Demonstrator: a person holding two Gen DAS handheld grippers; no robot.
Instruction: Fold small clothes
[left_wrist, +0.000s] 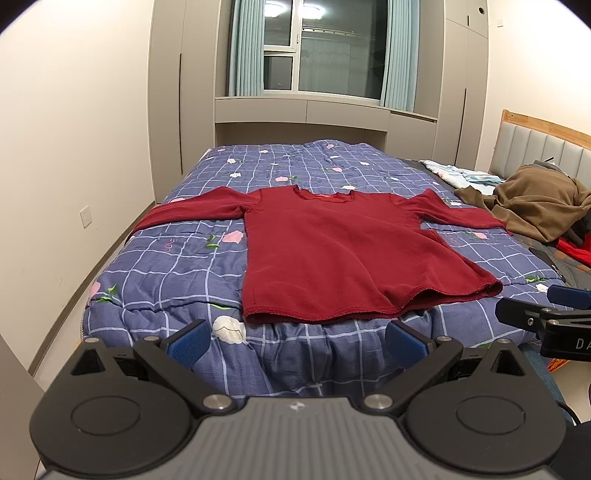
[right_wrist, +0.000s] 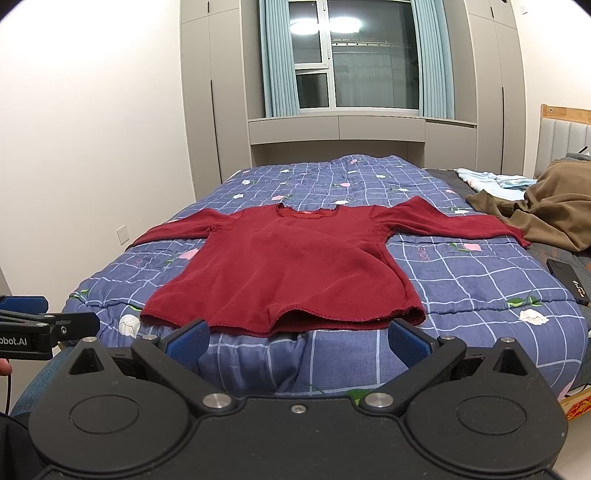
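A dark red long-sleeved top (left_wrist: 332, 254) lies flat on the blue checked quilt (left_wrist: 170, 266), both sleeves spread out sideways, hem toward me; it also shows in the right wrist view (right_wrist: 284, 269). My left gripper (left_wrist: 295, 341) is open and empty, hovering just short of the hem at the bed's near edge. My right gripper (right_wrist: 297, 341) is open and empty, also just before the hem. The right gripper's fingers (left_wrist: 532, 314) show at the right edge of the left wrist view, and the left gripper's fingers (right_wrist: 74, 325) at the left edge of the right wrist view.
A brown garment (left_wrist: 535, 206) and light blue cloth (left_wrist: 458, 173) are heaped at the bed's right by the headboard (left_wrist: 535, 144). A black phone (right_wrist: 567, 280) lies on the right side. White wall on the left, wardrobes and window behind.
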